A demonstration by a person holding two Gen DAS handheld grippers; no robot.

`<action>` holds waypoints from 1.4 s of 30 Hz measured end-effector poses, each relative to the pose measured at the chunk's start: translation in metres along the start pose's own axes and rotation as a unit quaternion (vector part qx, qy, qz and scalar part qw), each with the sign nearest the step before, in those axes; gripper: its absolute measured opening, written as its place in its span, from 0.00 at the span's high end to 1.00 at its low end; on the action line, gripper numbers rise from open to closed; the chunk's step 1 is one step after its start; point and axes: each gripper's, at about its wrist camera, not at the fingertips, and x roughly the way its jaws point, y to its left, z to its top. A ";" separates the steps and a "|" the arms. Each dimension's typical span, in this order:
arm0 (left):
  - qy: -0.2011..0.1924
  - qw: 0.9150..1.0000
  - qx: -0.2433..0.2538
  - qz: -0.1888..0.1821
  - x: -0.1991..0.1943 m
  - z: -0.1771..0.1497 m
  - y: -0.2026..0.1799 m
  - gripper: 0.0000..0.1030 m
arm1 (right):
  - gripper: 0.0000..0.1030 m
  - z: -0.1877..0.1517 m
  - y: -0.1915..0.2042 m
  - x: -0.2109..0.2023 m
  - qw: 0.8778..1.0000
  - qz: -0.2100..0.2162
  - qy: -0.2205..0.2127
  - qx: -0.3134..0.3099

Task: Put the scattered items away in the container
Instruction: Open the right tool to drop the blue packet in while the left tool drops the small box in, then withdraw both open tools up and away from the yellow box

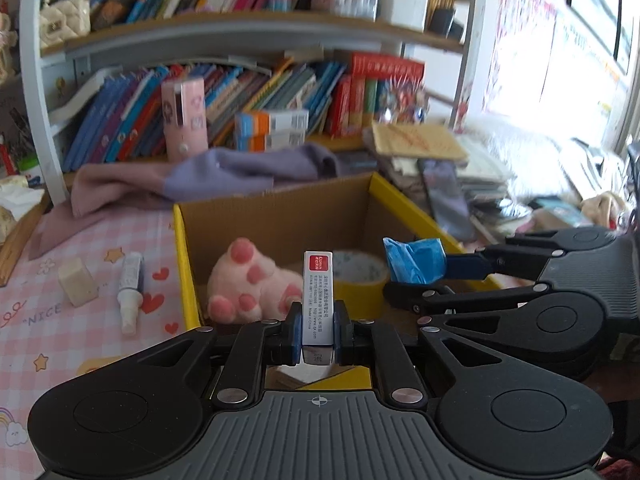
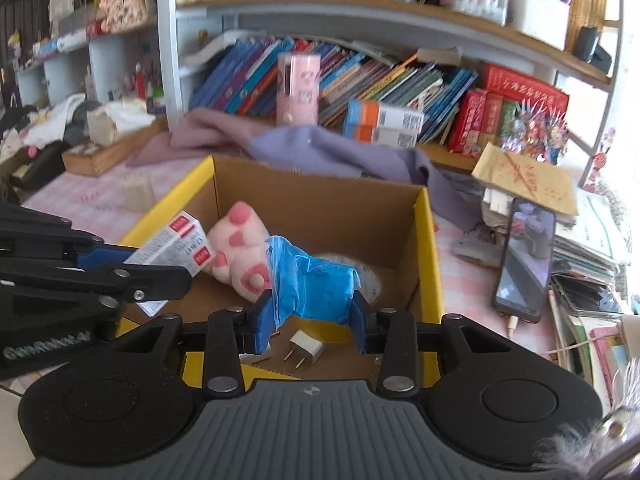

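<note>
Both hand-held grippers hovering over box (image 2: 430, 248): left (image 1: 316, 330) pinching staple pack (image 1: 318, 300), right (image 2: 308, 320) pinching blue roll (image 2: 316, 284); next, releasing inside.

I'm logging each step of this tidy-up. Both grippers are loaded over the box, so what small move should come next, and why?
Probably open the left gripper and let the small white box drop. It is clamped between the fingers above the open cardboard box, where the plush paw already lies. The right gripper, shut on the blue bag, could release next.
</note>
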 end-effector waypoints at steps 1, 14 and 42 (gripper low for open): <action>0.005 1.000 -0.001 0.000 0.004 0.000 0.001 0.87 | 0.65 0.000 0.000 0.004 1.000 0.002 0.006 -0.002; 0.051 0.998 -0.022 -0.007 0.041 -0.003 0.007 0.87 | 0.63 -0.005 -0.016 0.035 0.998 0.029 0.057 0.027; -0.068 0.995 -0.051 0.057 -0.042 -0.015 0.016 0.27 | 0.39 -0.010 0.005 -0.041 0.996 -0.029 -0.061 0.056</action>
